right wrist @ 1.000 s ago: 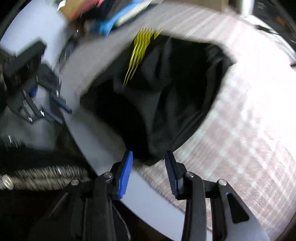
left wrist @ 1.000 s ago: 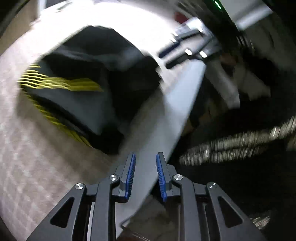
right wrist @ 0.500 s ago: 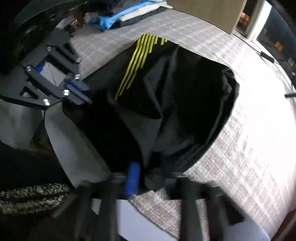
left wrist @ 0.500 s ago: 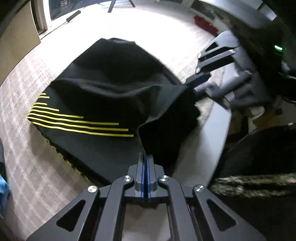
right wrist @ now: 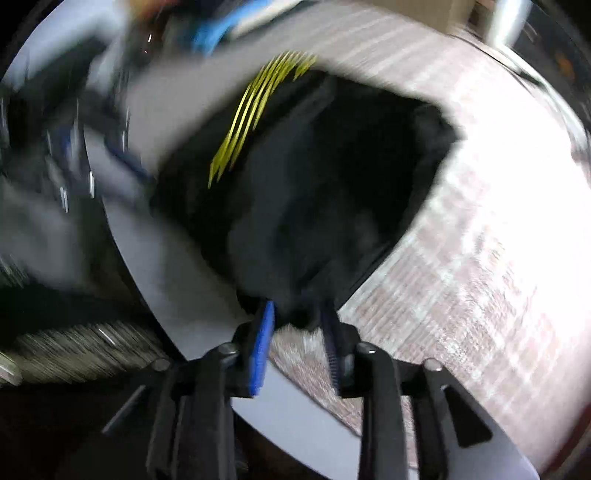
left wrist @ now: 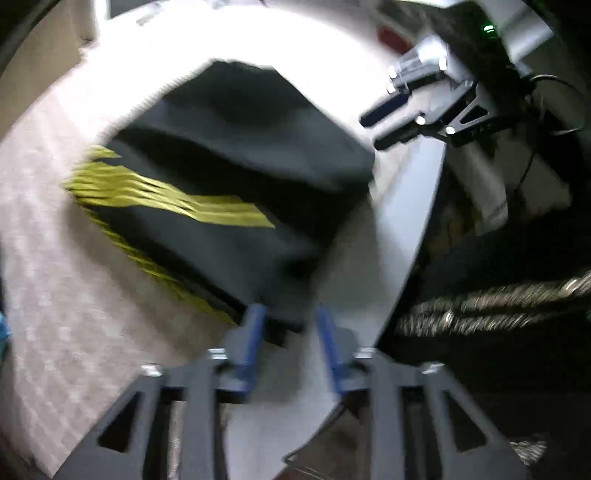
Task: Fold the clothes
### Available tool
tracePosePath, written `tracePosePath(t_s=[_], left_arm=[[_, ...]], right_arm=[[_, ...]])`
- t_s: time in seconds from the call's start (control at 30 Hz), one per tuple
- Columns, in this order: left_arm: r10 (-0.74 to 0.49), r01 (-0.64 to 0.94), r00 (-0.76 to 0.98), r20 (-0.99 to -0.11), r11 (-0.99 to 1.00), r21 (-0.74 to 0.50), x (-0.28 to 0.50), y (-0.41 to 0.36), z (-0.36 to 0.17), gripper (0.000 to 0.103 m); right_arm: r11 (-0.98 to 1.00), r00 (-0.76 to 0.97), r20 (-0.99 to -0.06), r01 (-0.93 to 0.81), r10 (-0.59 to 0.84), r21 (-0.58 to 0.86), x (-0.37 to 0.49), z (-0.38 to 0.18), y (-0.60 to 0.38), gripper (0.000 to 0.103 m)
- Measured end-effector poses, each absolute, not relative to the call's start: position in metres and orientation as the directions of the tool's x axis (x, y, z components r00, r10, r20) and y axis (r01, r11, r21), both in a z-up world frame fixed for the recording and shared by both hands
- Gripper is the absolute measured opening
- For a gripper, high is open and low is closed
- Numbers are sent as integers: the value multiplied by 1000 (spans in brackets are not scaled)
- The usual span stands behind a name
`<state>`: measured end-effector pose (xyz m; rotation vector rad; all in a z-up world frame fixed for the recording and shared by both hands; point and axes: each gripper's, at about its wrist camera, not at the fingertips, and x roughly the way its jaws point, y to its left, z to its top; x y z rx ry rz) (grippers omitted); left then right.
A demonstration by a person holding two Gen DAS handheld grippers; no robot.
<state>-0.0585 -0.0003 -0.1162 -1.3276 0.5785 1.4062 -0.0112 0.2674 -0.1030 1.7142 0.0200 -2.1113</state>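
Observation:
A black garment (left wrist: 229, 155) with yellow stripes (left wrist: 177, 199) lies bunched on a checked tablecloth (left wrist: 55, 277) near the table's front edge. My left gripper (left wrist: 290, 326) points down at its near corner; the jaws are opening, with the cloth's tip loose between the blue pads (left wrist: 255, 332). In the right wrist view the same garment (right wrist: 332, 184) shows its stripes (right wrist: 255, 114) at the top. My right gripper (right wrist: 297, 326) stands over the near hem, jaws opening, with cloth between the pads but not pinched. Each gripper shows blurred in the other's view: right gripper (left wrist: 410, 114), left gripper (right wrist: 92, 158).
The table's pale front rim (left wrist: 406, 221) runs just beside both grippers. A pile of blue and other clothes (right wrist: 214, 26) sits at the far end. A person's dark patterned clothing (left wrist: 480, 306) is close to the edge. Both views are motion-blurred.
Half a second ago both grippers were shut on the garment's near edge; now both pairs of jaws have parted and the cloth rests slack between them. Both hands shifted slightly.

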Motion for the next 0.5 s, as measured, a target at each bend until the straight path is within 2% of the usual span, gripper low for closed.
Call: tracePosePath(t_s=[0.07,0.13,0.27,0.4,0.5], left_arm=[[416,-858,119,-902,-413,-304,-95,-8,-107,48],[447,-790,54,-893,-528,-312,-136,-12,-107,48],[422,-678,26,-906,-658,-327,-191,2,-131,48],[371,-595,10,-929,-744,-304,-229,13,-156,48],[412,-557,55,-910,-744,-370,-238,14,-165,45]], right_arm=[[-943,-269,-909,187,-318,274,-36,-90,297,50],[-964,-354,-898,54,-263,261,-68,-87,316,51],[-972,-312,-928,-43,-205,230,-128,-120,310,51],[-952,-266,-933,-117,-244,282,-159,-142,302,51],[-932,-249,-925,-153,-285,328,-161,-145,310,51]])
